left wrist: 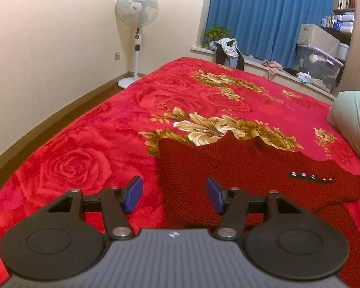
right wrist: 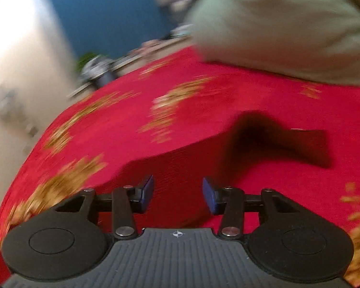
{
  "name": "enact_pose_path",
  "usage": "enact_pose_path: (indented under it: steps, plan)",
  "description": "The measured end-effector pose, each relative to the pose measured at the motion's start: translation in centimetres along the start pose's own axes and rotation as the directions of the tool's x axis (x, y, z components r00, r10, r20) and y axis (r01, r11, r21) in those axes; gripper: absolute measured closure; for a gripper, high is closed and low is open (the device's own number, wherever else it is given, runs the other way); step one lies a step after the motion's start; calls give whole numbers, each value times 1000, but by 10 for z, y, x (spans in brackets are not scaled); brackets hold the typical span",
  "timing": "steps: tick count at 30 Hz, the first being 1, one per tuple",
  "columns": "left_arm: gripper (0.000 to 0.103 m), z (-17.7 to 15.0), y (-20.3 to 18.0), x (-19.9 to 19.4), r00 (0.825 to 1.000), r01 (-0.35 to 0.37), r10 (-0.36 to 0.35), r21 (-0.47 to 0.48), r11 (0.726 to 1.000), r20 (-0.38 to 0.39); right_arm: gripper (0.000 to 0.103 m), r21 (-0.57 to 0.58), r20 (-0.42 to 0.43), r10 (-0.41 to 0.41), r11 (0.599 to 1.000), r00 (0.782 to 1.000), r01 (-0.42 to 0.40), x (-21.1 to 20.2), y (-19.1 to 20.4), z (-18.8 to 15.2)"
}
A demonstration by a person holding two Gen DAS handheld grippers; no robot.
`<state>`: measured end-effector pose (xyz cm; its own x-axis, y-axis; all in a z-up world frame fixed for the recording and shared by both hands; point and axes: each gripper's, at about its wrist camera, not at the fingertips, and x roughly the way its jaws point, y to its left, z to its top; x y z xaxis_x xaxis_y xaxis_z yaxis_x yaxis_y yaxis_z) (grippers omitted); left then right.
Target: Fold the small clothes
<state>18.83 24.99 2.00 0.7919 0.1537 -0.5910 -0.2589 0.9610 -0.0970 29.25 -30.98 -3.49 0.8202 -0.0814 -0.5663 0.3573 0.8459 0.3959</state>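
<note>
Garment: a dark red knitted sweater (left wrist: 228,175) lies flat on the bed's red plush blanket with gold flowers (left wrist: 96,144).
Left gripper (left wrist: 174,194): blue pads apart, empty, above the sweater's edge.
Right gripper (right wrist: 178,194): pads apart, nothing between them, over the knit; view blurred.
Beside: a pale green pillow (left wrist: 355,115).

Coarse knitted dark red sweater (left wrist: 228,168), plush fleecy red blanket (left wrist: 96,144), matt black plastic gripper arms, ribbed blue fingers (left wrist: 134,198)
</note>
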Motion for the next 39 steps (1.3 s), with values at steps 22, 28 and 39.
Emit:
enact_pose_path:
  steps: [22,28,39]
  plan:
    - [39,5,2,2,1000,-13,13,-14,1000,0,92,-600,7,580,654,814,-461,-82,215,-57]
    - [40,3,16,12,999,22,-27,-99,995,-47,89,-514,-434,440,596,786,-617,-50,236,-147]
    - [62,-8,23,62,939,259,-319,-352,899,-124,75,-378,-269,399,793,877,-477,-159,101,-64]
